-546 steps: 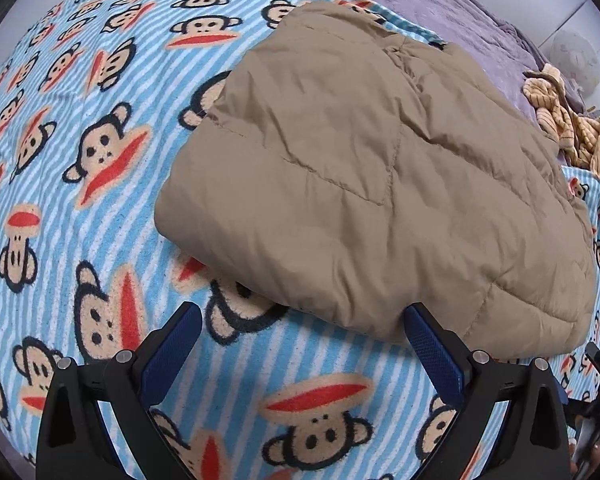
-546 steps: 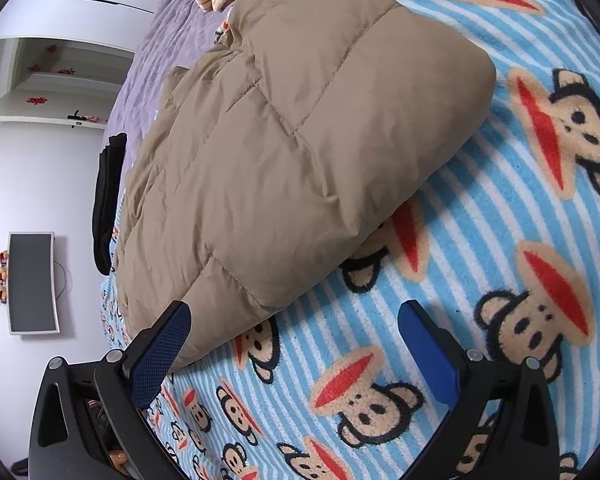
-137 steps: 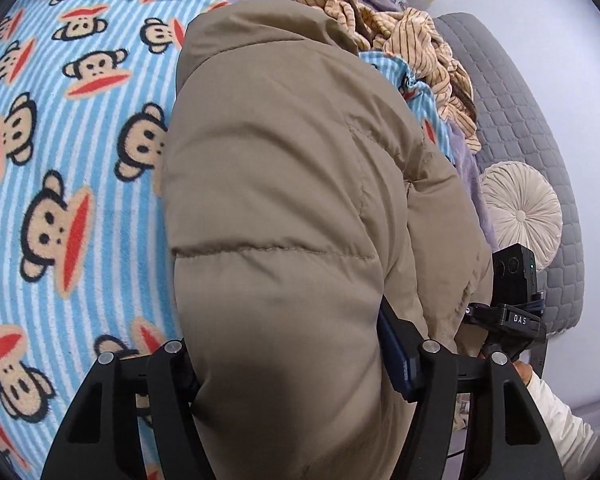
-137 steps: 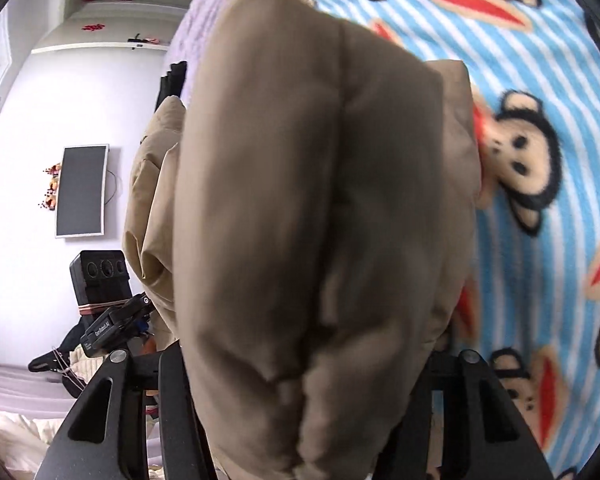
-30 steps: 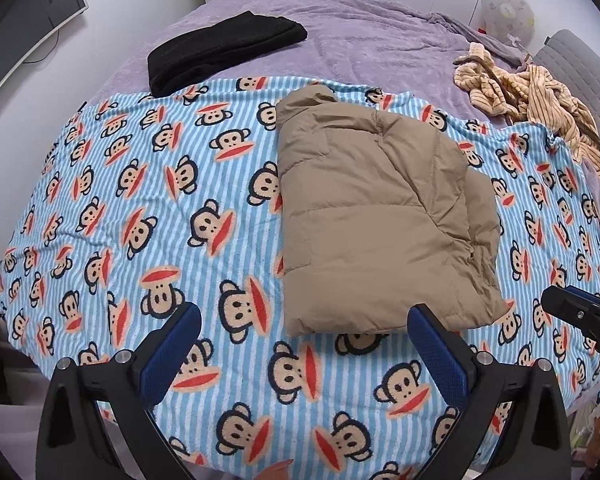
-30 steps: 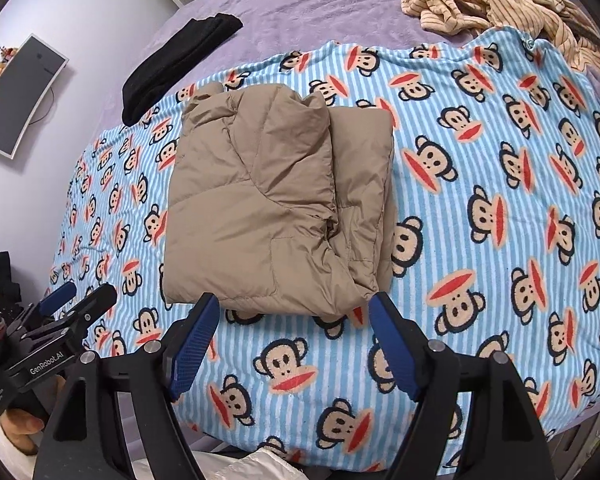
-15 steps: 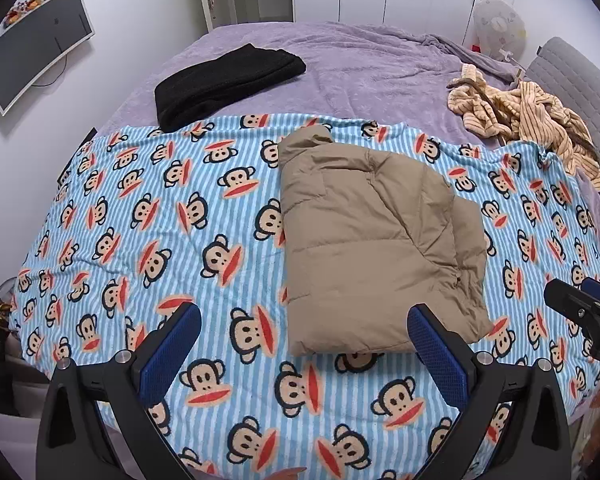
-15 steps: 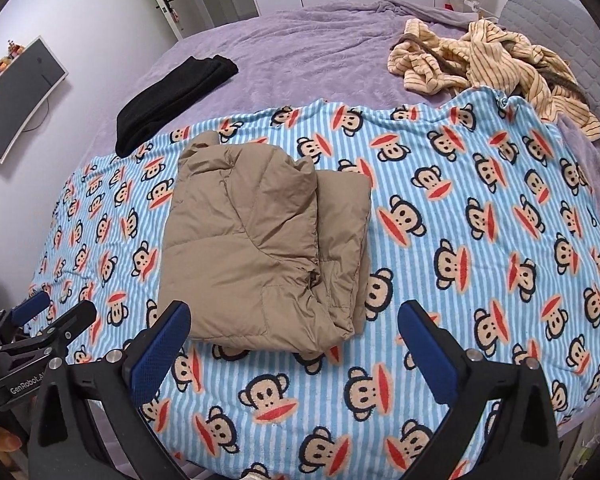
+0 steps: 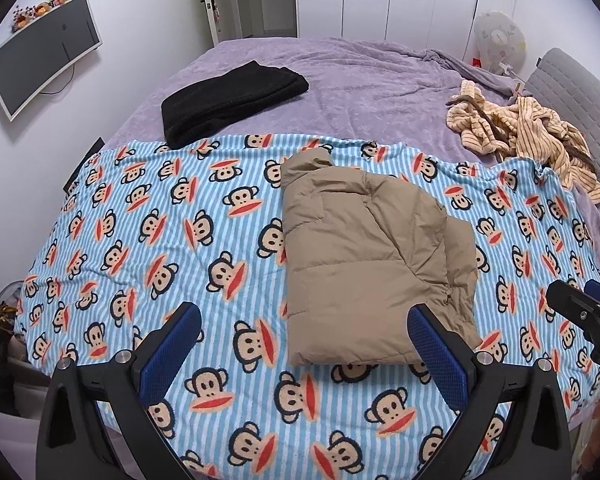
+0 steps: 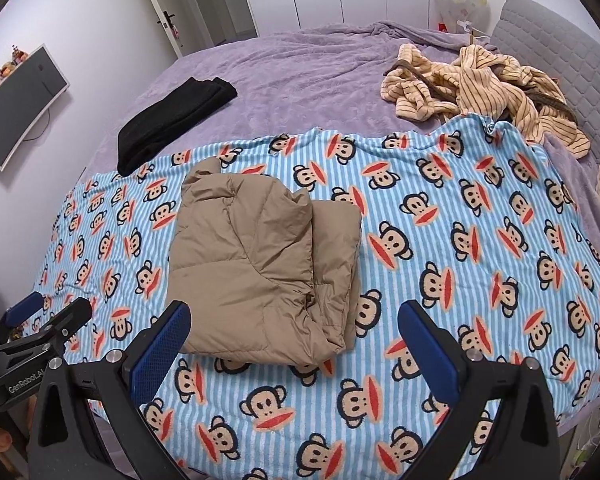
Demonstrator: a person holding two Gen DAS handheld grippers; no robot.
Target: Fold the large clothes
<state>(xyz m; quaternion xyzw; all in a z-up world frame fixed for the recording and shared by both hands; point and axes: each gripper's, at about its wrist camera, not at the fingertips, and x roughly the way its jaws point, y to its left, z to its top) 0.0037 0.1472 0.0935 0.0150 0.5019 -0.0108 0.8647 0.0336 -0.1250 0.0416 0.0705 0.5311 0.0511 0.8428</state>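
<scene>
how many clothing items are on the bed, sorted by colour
tan: 1, the folded puffer jacket on the monkey-print blanket
black: 1, the folded black garment on the purple bedspread
cream striped: 1, the crumpled striped garment near the headboard; it could be more than one piece
total: 3

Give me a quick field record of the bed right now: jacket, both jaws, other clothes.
jacket: tan puffer jacket folded into a compact bundle, lying on the monkey-print blanket
left gripper: jaws open, empty, above the blanket
right gripper: jaws open, empty, clear of the jacket
black garment: folded, on the purple bedspread
striped garment: crumpled heap, unfolded
</scene>
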